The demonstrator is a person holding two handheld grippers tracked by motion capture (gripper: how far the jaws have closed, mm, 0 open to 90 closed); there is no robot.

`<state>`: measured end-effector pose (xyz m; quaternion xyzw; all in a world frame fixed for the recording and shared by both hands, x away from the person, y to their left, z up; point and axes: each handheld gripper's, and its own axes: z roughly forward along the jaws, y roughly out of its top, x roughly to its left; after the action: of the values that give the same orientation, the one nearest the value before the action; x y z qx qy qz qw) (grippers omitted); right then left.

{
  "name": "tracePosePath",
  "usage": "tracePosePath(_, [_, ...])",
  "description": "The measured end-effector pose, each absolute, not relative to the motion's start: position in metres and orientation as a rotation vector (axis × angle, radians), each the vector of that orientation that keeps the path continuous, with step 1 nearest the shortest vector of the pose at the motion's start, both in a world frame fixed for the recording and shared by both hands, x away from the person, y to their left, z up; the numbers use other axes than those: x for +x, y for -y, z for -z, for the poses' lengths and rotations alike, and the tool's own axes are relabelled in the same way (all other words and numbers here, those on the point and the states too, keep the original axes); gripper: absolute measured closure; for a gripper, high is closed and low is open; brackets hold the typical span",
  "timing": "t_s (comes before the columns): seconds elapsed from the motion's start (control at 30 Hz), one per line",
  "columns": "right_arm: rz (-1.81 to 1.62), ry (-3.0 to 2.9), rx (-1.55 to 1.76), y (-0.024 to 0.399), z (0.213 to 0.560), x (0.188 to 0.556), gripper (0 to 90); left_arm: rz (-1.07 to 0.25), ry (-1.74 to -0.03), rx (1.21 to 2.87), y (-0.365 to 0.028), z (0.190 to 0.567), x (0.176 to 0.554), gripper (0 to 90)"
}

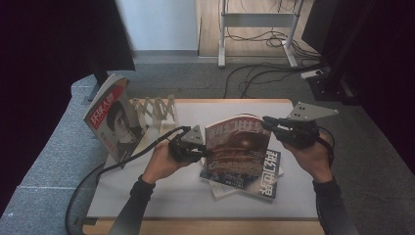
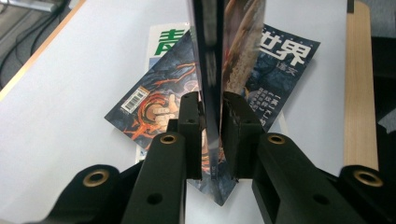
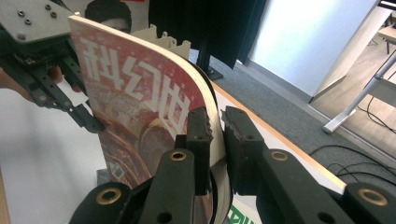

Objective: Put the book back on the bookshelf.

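The red magazine stands lifted and tilted over the middle of the desk, its cover facing the near side, held between both grippers. The left gripper clamps its left edge, and in the left gripper view the jaws pinch the magazine's edge between them. The right gripper grips the top right corner; in the right gripper view its jaws close on the bowed edge of the pages. Just beneath lie two more magazines: a dark magazine with large white characters, and a white magazine under that. At the far left a wooden rack stands on the desk, with a portrait magazine leaning upright at its left end.
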<state>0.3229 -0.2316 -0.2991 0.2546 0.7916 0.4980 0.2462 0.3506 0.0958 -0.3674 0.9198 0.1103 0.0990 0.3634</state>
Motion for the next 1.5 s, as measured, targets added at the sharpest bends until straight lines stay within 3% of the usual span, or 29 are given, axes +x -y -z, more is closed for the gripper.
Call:
tracePosePath(0.37, [-1.362,-2.162,0.687,0.233,0.299,0.322,78.4,-0.204,-0.267,2.407,-0.085,0.34,0.36,73.9])
tracePosePath(0.67, [-1.369,-2.166,0.682,0.235,0.299,0.32,77.9,-0.204,-0.27,2.341,-0.077,0.314,0.363,74.2])
tracePosePath(0.87, [-1.379,-2.166,0.683,0.236,0.299,0.32,76.7,-0.212,-0.272,2.347,-0.073,0.314,0.365,82.2])
tracePosePath(1.13, [-1.284,-2.18,0.716,0.249,0.313,0.32,54.5,-0.172,-0.298,2.339,-0.076,0.314,0.367,83.7])
tracePosePath(1.5, [-1.136,-2.247,0.933,0.276,0.385,0.322,24.5,-0.166,-0.335,2.345,-0.083,0.312,0.365,83.7])
